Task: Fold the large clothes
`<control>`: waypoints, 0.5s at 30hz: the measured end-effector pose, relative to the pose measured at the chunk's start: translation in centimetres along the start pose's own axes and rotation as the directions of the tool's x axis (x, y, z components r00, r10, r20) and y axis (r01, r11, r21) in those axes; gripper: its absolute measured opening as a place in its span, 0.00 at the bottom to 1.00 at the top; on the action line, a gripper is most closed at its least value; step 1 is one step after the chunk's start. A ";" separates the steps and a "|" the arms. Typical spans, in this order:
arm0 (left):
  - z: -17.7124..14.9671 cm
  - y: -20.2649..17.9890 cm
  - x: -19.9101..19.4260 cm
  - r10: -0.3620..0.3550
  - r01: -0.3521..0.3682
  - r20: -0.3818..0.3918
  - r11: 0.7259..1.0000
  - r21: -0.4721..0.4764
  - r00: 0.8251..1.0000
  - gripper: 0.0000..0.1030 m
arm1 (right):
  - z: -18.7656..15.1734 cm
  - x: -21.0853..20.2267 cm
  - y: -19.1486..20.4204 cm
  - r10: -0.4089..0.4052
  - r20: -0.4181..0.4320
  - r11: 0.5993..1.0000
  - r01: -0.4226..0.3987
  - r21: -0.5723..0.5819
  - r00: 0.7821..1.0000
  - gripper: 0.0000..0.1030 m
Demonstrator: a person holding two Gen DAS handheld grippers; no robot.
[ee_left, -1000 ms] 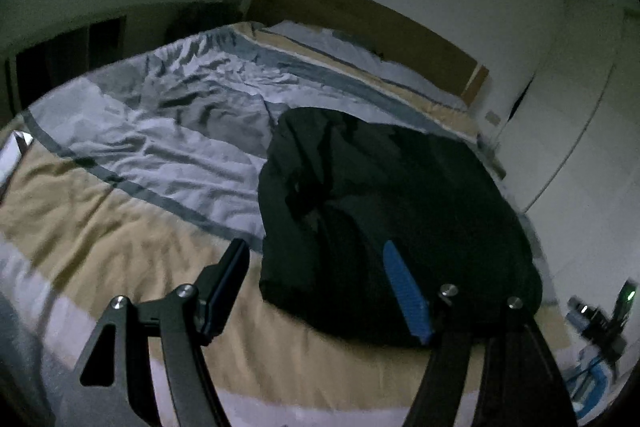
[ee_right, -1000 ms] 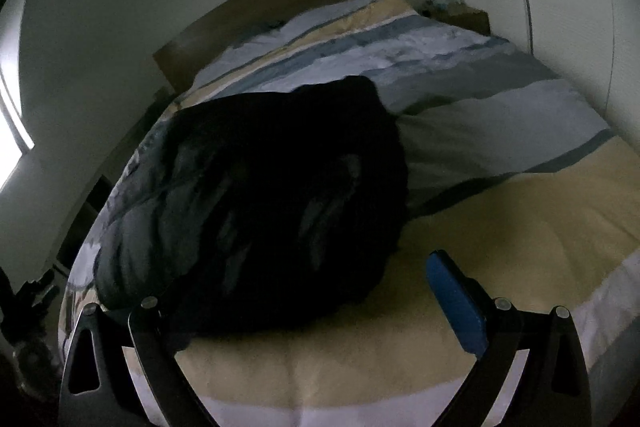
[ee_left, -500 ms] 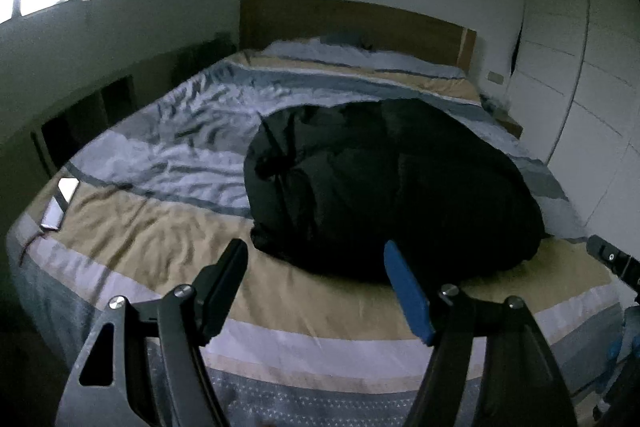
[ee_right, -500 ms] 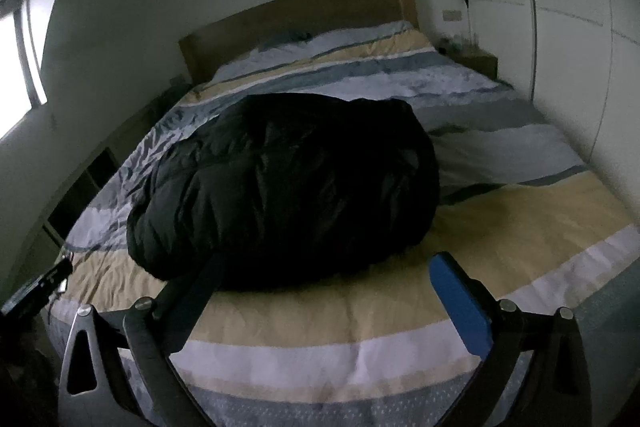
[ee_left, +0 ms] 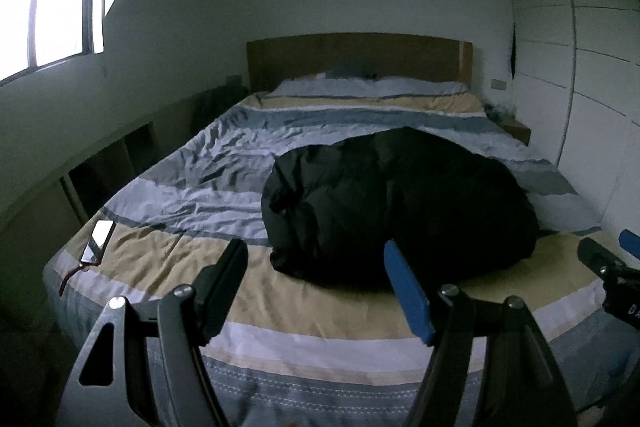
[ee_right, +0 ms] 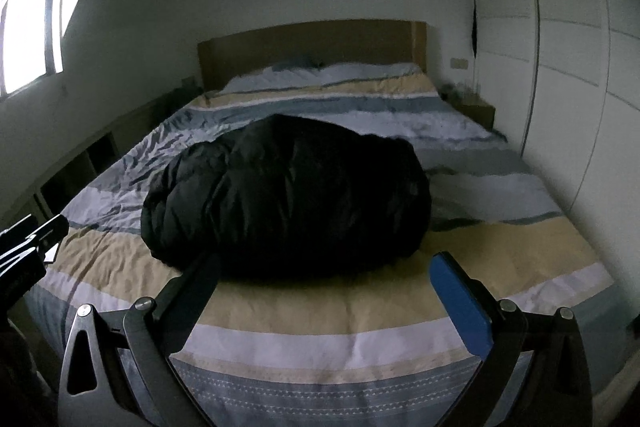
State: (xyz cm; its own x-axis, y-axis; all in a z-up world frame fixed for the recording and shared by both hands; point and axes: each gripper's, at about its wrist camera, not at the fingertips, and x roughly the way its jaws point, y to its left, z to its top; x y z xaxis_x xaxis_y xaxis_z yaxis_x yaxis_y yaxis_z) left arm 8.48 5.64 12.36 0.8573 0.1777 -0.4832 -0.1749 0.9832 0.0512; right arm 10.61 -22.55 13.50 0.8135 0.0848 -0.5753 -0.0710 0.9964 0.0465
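A bulky black padded jacket lies bunched in a folded mound on the striped bed cover, near the foot of the bed. It also shows in the right wrist view. My left gripper is open and empty, held back from the bed's foot, apart from the jacket. My right gripper is open and empty too, also short of the jacket. The right gripper shows at the right edge of the left wrist view; the left gripper shows at the left edge of the right wrist view.
A phone lies on the bed's front left corner. A wooden headboard and pillows are at the far end. White wardrobe doors line the right side. Low shelving and a window are on the left.
Both grippers have pulled back and up from the bed, away from the jacket. The jacket lies still, and the whole bed and room have come into view.
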 end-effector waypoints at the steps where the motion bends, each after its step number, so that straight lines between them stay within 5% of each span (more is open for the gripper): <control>1: 0.0 -0.1 -0.5 -0.003 0.003 0.011 1.000 0.004 1.000 0.67 | 0.0 -0.2 0.1 0.003 0.003 1.000 -0.003 -0.002 1.000 1.00; 15: -0.9 0.4 -3.1 -0.019 0.018 0.042 1.000 0.005 0.999 0.67 | -1.3 -1.6 0.7 0.002 0.019 1.000 -0.002 -0.020 1.000 1.00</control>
State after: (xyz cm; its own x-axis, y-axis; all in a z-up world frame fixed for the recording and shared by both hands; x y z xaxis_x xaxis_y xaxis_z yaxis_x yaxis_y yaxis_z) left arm 5.32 5.49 13.09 0.8799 0.1609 -0.4471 -0.1568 0.9865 0.0465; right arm 8.47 -21.95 13.39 0.8244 0.0869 -0.5593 -0.0836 0.9960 0.0314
